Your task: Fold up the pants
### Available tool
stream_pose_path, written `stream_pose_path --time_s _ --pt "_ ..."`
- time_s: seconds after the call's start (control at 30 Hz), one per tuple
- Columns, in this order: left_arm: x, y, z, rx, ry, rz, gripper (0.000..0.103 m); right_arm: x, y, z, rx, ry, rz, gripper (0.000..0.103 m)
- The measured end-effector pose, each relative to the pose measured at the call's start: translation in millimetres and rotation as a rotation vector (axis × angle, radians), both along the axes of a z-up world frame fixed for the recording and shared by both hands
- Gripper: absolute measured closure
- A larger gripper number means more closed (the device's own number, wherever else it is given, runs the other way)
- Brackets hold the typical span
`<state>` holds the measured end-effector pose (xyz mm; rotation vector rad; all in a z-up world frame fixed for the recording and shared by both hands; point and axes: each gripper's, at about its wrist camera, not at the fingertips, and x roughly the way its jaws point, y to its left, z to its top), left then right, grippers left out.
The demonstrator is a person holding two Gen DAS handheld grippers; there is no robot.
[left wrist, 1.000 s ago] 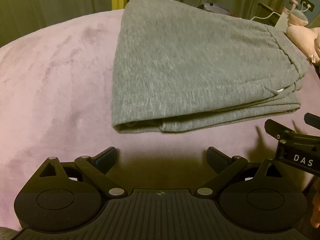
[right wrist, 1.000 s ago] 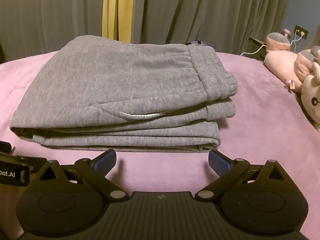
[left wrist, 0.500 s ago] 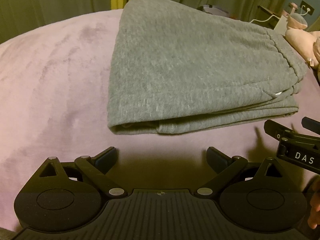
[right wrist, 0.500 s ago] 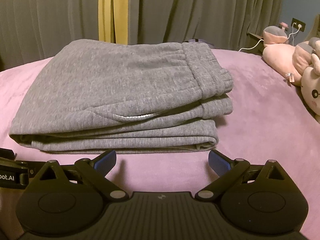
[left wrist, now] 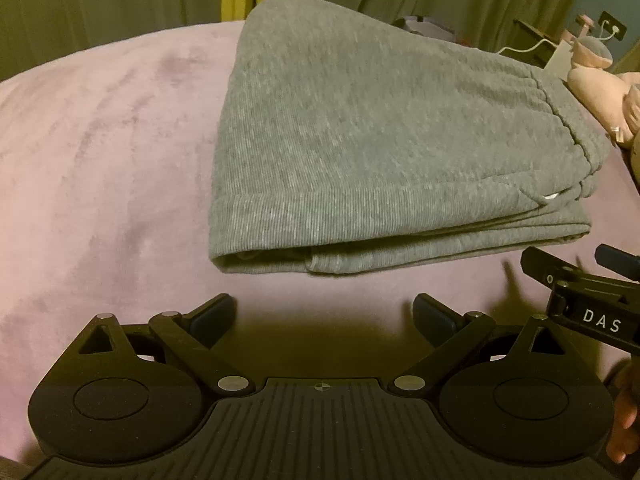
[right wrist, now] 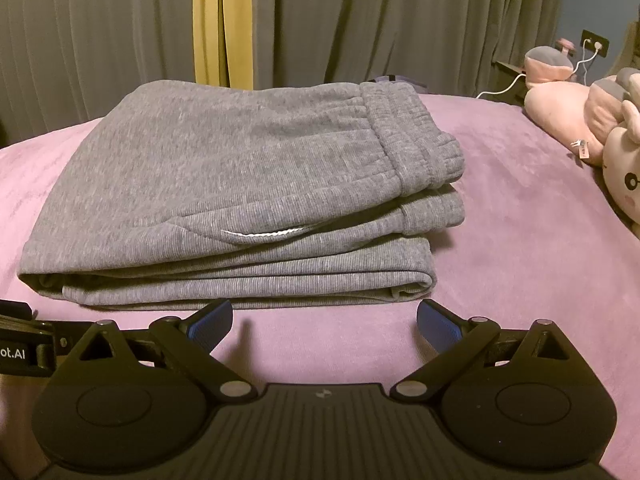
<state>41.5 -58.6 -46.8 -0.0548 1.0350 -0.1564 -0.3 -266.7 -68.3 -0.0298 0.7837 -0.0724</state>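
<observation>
On the bed: everything in both views sits on one purple plush cover.
Bed (right wrist: 520, 240): soft and wide, bare purple around the bundle.
Curtains (right wrist: 400, 20): grey-green folds behind the bed, with a yellow strip (right wrist: 222, 20) between them.
Pants (right wrist: 248, 184): grey knit, lying flat on the bed in a stacked bundle of several layers, just ahead of both tongs; waistband (right wrist: 412, 136) on top at the right end, a pocket opening with a pale edge on the near side.
Task state: by my reading the folding looks finished, or one tidy-up short.
Handling: likely soft, limp and fairly thick; light enough to lift, but the layers would slide apart if only the top one is pinched. Best hold, I judge, is the full stack at the near folded edge (left wrist: 360, 256), both ends at once.
Plush toys (right wrist: 592, 128): pink, at the far right, well apart from the pants.
Left tongs (left wrist: 324, 316): spread wide, empty, near the bundle's left corner.
Right tongs (right wrist: 324, 322): spread wide, empty, just short of the near edge.
</observation>
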Motion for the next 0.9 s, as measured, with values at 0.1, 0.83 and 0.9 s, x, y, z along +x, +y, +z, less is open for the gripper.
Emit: stream_pose_path --time_s 0.1,0.83,0.9 --pt "1.1 0.1 -0.4 -0.001 0.003 0.002 0.003 0.2 0.4 -0.6 -0.002 0.001 0.004 0.004" --pt "2.4 4.3 -0.7 -0.024 0.005 0.024 0.002 1.2 -1.2 -3.7 -0.007 0.010 -0.009 0.004" --pt "2.9 5.3 -0.9 -0.028 0.003 0.030 0.002 1.3 -1.3 -3.7 -0.007 0.011 -0.011 0.004"
